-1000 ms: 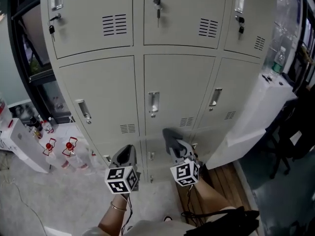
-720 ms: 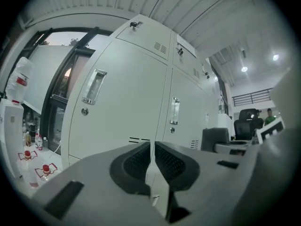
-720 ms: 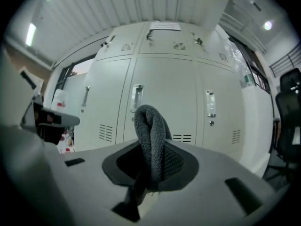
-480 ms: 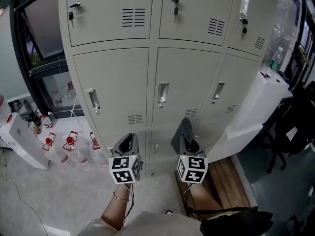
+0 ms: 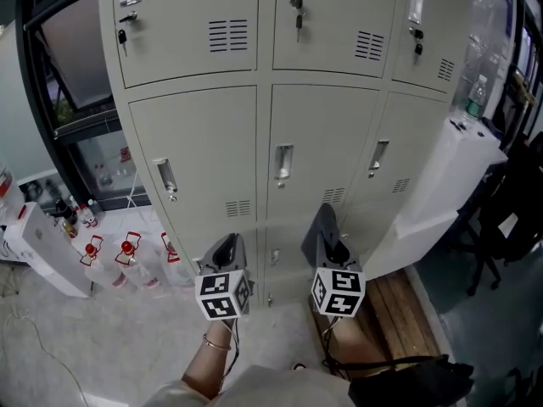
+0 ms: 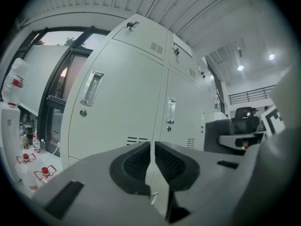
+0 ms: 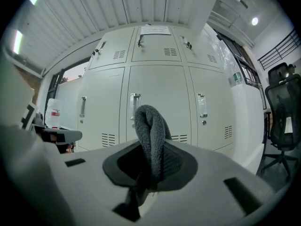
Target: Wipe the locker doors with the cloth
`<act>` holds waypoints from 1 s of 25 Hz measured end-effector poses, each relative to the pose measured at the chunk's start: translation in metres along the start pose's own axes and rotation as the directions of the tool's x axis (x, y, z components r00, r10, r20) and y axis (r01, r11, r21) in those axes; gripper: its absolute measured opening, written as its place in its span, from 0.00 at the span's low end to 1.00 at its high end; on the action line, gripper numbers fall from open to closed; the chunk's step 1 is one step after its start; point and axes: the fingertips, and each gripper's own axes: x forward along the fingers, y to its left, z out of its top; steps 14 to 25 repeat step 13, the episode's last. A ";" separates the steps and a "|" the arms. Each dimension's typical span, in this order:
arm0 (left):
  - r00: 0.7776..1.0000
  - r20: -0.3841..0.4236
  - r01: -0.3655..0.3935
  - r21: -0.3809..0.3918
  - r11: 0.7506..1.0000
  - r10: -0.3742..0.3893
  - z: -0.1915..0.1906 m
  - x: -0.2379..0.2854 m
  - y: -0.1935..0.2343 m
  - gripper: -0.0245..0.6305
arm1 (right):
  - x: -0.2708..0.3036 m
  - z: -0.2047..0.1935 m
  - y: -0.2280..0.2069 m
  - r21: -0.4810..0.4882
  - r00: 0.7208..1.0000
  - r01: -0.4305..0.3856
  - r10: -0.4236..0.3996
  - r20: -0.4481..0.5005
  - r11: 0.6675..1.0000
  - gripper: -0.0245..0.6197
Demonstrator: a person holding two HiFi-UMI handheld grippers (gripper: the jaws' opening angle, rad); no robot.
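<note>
**Tool state.** The right gripper (image 5: 326,242) is clamped on the grey cloth (image 5: 321,222). A folded loop of the cloth stands up out of its jaws, and the rest is pinched between the pads. The left gripper (image 5: 225,246) carries nothing, and its jaws are together with only a hairline slit between them.

**Position of the work.** The cloth sits in front of the lower edge of the locker bank (image 5: 263,100), below the middle-row centre door (image 5: 322,134). It appears to be clear of the metal, so wiping contact is probably not yet made.

**Procedure (recommended).**
1. Bring the cloth loop square to the door panel so that the fabric meets the paint and the jaw tips do not.
2. Start at a top corner of the door and work in overlapping passes toward the bottom edge.
3. Wipe around the recessed handle (image 5: 283,164) and along the vent slots (image 5: 238,207), where dust is likely to collect.
4. Near the upper row, keep clear of the hanging keys (image 5: 297,17), because the cloth could snag on them.
5. Hold the left gripper away from the door.

**Inventory.**
- Cloth: one.
- Grippers: two.
- Locker columns: three.
- Middle-row doors: three, each with one handle.
- Upper-row doors: three, partly cut off, each with a key in its lock.
- Lower row: partly hidden, so it is not counted.
- Bottles (image 5: 127,257) on the floor by the bank's left edge: several, exact number unclear.
</note>
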 end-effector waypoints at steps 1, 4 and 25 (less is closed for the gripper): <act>1.000 0.000 -0.003 -0.005 1.000 0.003 0.000 0.000 0.001 0.08 | 0.000 0.001 0.000 0.003 1.000 -0.004 0.004 0.001 1.000 0.13; 1.000 -0.001 -0.020 -0.005 1.000 0.020 -0.001 -0.003 0.004 0.08 | 0.001 0.002 0.001 0.003 1.000 -0.015 0.015 0.004 1.000 0.13; 0.999 -0.008 -0.053 0.008 0.999 0.053 -0.003 -0.011 0.007 0.08 | 0.000 0.007 0.003 -0.001 0.999 -0.041 0.041 0.012 0.999 0.13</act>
